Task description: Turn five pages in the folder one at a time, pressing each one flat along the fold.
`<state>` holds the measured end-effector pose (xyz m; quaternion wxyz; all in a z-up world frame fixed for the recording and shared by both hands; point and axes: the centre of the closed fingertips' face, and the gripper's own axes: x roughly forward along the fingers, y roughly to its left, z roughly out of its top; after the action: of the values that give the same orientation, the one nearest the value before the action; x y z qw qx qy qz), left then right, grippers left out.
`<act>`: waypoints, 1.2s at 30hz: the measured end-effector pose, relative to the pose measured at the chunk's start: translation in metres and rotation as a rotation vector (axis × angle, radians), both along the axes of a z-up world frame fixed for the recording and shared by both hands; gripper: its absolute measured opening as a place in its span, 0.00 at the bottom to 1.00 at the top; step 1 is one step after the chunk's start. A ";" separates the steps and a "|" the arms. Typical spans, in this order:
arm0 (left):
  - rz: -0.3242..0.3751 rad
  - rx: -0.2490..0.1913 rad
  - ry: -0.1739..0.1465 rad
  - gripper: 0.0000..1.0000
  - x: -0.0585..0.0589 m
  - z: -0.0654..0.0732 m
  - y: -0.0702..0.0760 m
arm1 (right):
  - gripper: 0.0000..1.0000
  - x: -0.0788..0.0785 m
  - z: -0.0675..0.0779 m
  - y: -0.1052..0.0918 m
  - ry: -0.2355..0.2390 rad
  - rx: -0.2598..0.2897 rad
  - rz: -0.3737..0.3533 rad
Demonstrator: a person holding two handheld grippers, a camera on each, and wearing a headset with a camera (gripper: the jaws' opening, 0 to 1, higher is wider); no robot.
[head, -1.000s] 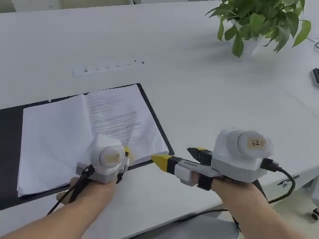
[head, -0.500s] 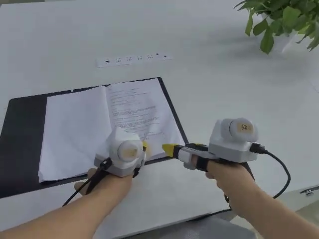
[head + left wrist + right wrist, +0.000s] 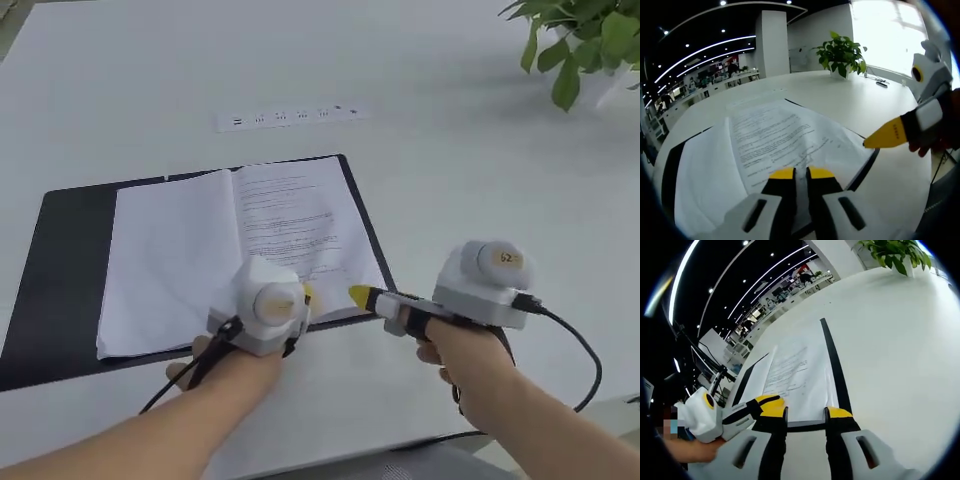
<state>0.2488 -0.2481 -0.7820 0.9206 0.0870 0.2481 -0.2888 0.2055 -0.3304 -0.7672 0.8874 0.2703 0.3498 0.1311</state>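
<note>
Two tools met at the open folder's (image 3: 60, 260) near edge, left gripper (image 3: 801, 174) nearly pressed together over the printed page (image 3: 300, 225), right gripper (image 3: 806, 412) spread beside its corner, so pinching a single sheet probably came next.

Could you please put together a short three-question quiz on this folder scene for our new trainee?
1. True or false: the folder lies closed on the table.
2. What stands at the far right of the table? A) a potted plant B) a mug C) a desk lamp
3. Fill in the gap: the right gripper has its jaws ____ near the folder's near right corner.
Key: 1 false, it lies open; 2 A; 3 open.
</note>
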 end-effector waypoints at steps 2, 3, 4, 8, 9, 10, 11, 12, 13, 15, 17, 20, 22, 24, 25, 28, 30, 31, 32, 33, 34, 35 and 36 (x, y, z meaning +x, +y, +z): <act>0.001 -0.001 0.001 0.06 0.000 0.000 0.000 | 0.25 0.000 -0.001 -0.002 0.004 0.007 -0.011; 0.000 -0.001 0.001 0.06 0.000 0.000 0.000 | 0.23 -0.001 -0.003 -0.003 0.018 0.022 -0.023; 0.001 -0.001 0.001 0.06 0.000 0.000 0.000 | 0.22 -0.001 -0.004 -0.003 0.022 0.035 -0.032; 0.002 -0.003 0.002 0.06 0.000 0.000 0.000 | 0.16 0.000 -0.007 -0.005 0.047 0.114 -0.087; 0.001 -0.002 0.002 0.06 0.000 0.000 0.000 | 0.15 0.000 -0.008 -0.007 0.056 0.123 -0.098; 0.002 -0.003 0.003 0.06 0.000 0.000 0.000 | 0.11 0.000 -0.009 -0.009 0.057 0.126 -0.107; 0.002 -0.003 0.003 0.06 0.000 0.000 0.000 | 0.10 0.000 -0.010 -0.010 0.073 0.169 -0.147; 0.001 -0.002 0.003 0.06 0.000 0.000 0.000 | 0.08 0.000 -0.010 -0.011 0.085 0.210 -0.172; 0.002 -0.004 0.004 0.06 0.000 0.000 0.000 | 0.07 0.001 -0.009 -0.012 0.105 0.295 -0.229; 0.001 -0.002 0.004 0.06 0.000 0.000 0.000 | 0.07 0.000 -0.011 -0.014 0.130 0.360 -0.266; 0.001 -0.003 0.005 0.06 0.000 0.000 0.000 | 0.06 -0.001 -0.012 -0.015 0.125 0.375 -0.270; -0.001 -0.003 0.005 0.06 0.000 0.000 0.000 | 0.05 0.001 -0.009 -0.011 0.140 0.472 -0.298; -0.002 -0.002 0.005 0.06 0.000 0.000 0.000 | 0.04 0.000 -0.011 -0.011 0.154 0.508 -0.310; -0.002 -0.001 0.006 0.06 0.000 0.000 0.000 | 0.01 0.001 -0.013 -0.014 0.152 0.487 -0.314; -0.003 -0.001 0.005 0.06 0.000 0.000 0.000 | 0.00 0.001 -0.012 -0.014 0.153 0.491 -0.315; -0.003 -0.002 0.007 0.06 0.000 0.000 0.000 | 0.00 0.002 -0.010 -0.014 0.147 0.520 -0.326; -0.003 -0.003 0.010 0.06 0.000 0.000 0.000 | 0.00 0.002 -0.006 -0.012 0.139 0.532 -0.326; -0.003 -0.003 0.014 0.06 0.000 0.001 0.000 | 0.00 0.003 -0.004 -0.012 0.131 0.540 -0.325; -0.004 -0.003 0.015 0.06 0.000 0.001 0.000 | 0.00 0.003 -0.002 -0.012 0.127 0.539 -0.320; -0.006 -0.002 0.016 0.07 0.000 0.001 0.000 | 0.00 0.003 0.000 -0.012 0.122 0.536 -0.316; -0.009 -0.002 0.018 0.07 0.000 0.001 0.000 | 0.00 0.004 0.003 -0.010 0.113 0.531 -0.309; -0.012 -0.005 0.024 0.07 0.000 0.002 0.000 | 0.00 0.005 0.005 -0.010 0.109 0.529 -0.307; -0.021 -0.001 0.025 0.07 0.000 0.002 0.000 | 0.00 0.006 0.007 -0.010 0.102 0.528 -0.304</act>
<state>0.2489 -0.2482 -0.7797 0.9145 0.0857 0.2584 -0.2994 0.2111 -0.3403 -0.7599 0.7771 0.5470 0.3035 0.0697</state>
